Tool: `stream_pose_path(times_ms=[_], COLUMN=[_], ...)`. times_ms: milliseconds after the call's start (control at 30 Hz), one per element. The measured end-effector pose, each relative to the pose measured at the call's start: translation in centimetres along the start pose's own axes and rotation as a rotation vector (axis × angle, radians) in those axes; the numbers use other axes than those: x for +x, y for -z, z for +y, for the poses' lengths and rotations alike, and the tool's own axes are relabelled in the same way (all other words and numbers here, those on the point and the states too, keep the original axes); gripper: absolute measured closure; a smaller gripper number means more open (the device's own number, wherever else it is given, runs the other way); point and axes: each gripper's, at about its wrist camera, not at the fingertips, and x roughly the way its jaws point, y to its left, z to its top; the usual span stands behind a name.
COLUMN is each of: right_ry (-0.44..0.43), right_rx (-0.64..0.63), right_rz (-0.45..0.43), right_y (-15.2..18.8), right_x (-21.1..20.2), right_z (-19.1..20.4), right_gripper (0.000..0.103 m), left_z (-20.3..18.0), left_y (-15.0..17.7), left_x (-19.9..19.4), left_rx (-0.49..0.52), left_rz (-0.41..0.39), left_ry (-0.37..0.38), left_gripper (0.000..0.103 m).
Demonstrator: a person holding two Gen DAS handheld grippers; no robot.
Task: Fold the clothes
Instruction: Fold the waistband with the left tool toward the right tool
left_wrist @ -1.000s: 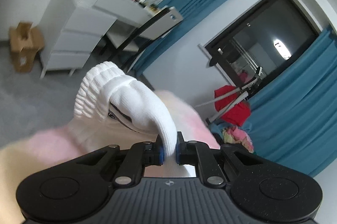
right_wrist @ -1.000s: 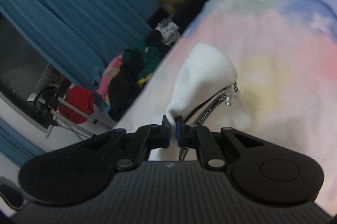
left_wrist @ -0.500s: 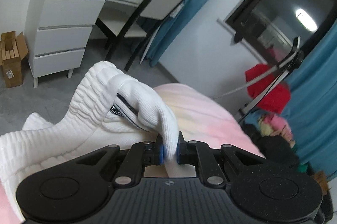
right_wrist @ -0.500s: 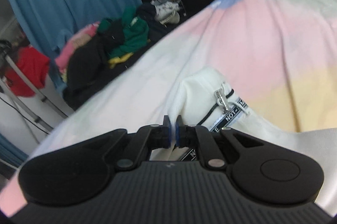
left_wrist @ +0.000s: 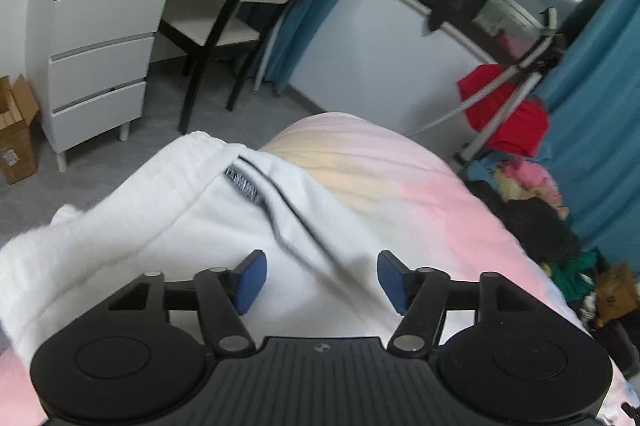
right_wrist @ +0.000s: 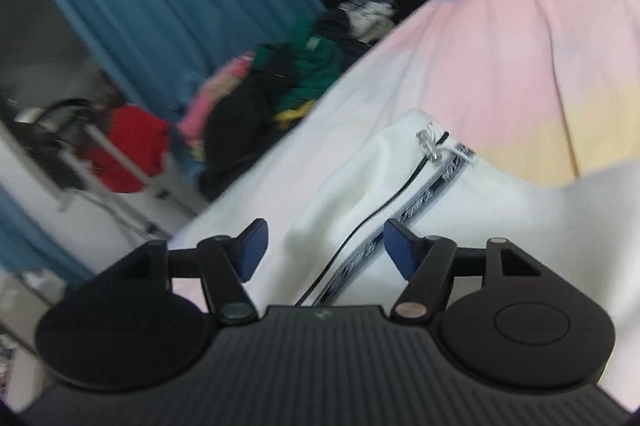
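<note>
Fingers are spread wide on the left gripper point(left_wrist: 320, 280) and right gripper point(right_wrist: 324, 252), nothing held. White garment point(left_wrist: 192, 226) is laid on the pastel bedcover point(left_wrist: 420, 194), directly beneath both; its zipper line point(right_wrist: 420, 202) is seen running forward between the right pads.

one white garment point(left_wrist: 168, 226), one chair point(left_wrist: 244, 22), two grippers point(left_wrist: 319, 280).

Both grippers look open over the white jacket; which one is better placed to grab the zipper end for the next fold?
Probably right: the right gripper faces the zipper pull.
</note>
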Motion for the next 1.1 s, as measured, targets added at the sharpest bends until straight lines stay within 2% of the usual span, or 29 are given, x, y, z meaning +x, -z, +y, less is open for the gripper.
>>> stream_pose_path(times_ms=[133, 233, 333, 467, 567, 700, 733, 800, 833, 900, 933, 967, 1000, 1067, 1100], right_ry=[-0.105, -0.185, -0.229, -0.218, -0.241, -0.29, -0.302, -0.261, -0.224, -0.189, -0.18, -0.174, -0.169, -0.158, -0.152], right_rx=[0.056, 0.174, 0.26, 0.349, 0.364, 0.36, 0.355, 0.304, 0.28, 0.284, 0.317, 0.328, 0.337, 0.355, 0.364], right_rz=[-0.018, 0.001, 0.079, 0.263, 0.261, 0.273, 0.279, 0.295, 0.29, 0.23, 0.191, 0.173, 0.157, 0.124, 0.108], right_y=[2.4, 4.6, 7.3, 9.8, 10.2, 10.4, 10.5, 10.5, 10.4, 9.9, 9.6, 9.2, 8.9, 8.2, 7.8], right_x=[-6.4, -11.2, -14.5, -14.3, -13.3, -10.5, -9.7, -7.6, -6.7, -5.7, -5.4, -5.3, -5.3, -5.3, -5.3], right_z=[-2.1, -4.8, -7.6, -9.8, -9.5, -8.1, -7.7, -6.8, -6.5, -6.5, -6.7, -7.0, -7.2, -7.7, -8.0], right_gripper=[0.036, 0.036, 0.036, 0.036, 0.036, 0.036, 0.036, 0.036, 0.039, 0.04, 0.04, 0.042, 0.044, 0.061, 0.066], left_z=[1.8, 3.4, 5.3, 7.5, 8.4, 9.0, 9.2, 9.6, 9.6, 9.7, 9.7, 9.8, 9.8, 9.9, 9.9], left_y=[4.4, 8.2, 11.5, 13.7, 13.5, 12.1, 11.7, 10.8, 10.3, 9.3, 8.8, 8.3, 7.8, 6.8, 6.4], left_x=[-5.2, -8.9, -11.0, -10.7, -9.8, -8.4, -7.8, -6.8, -6.9, -7.2, -7.3, -7.4, -7.5, -7.7, -7.8], left_rx=[-0.045, -0.102, -0.197, -0.374, -0.439, -0.479, -0.49, -0.512, -0.513, -0.515, -0.516, -0.517, -0.518, -0.519, -0.52], left_rz=[-0.029, -0.024, 0.007, 0.095, 0.071, -0.022, -0.034, -0.045, -0.046, -0.049, -0.05, -0.051, -0.052, -0.055, -0.056], left_ry=[0.095, 0.132, 0.134, 0.149, 0.162, 0.17, 0.159, 0.134, 0.125, 0.108, 0.099, 0.091, 0.082, 0.065, 0.056], left_gripper=[0.022, 0.021, 0.017, 0.017, 0.016, 0.017, 0.018, 0.026, 0.034, 0.044, 0.057, 0.076, 0.087, 0.088, 0.088])
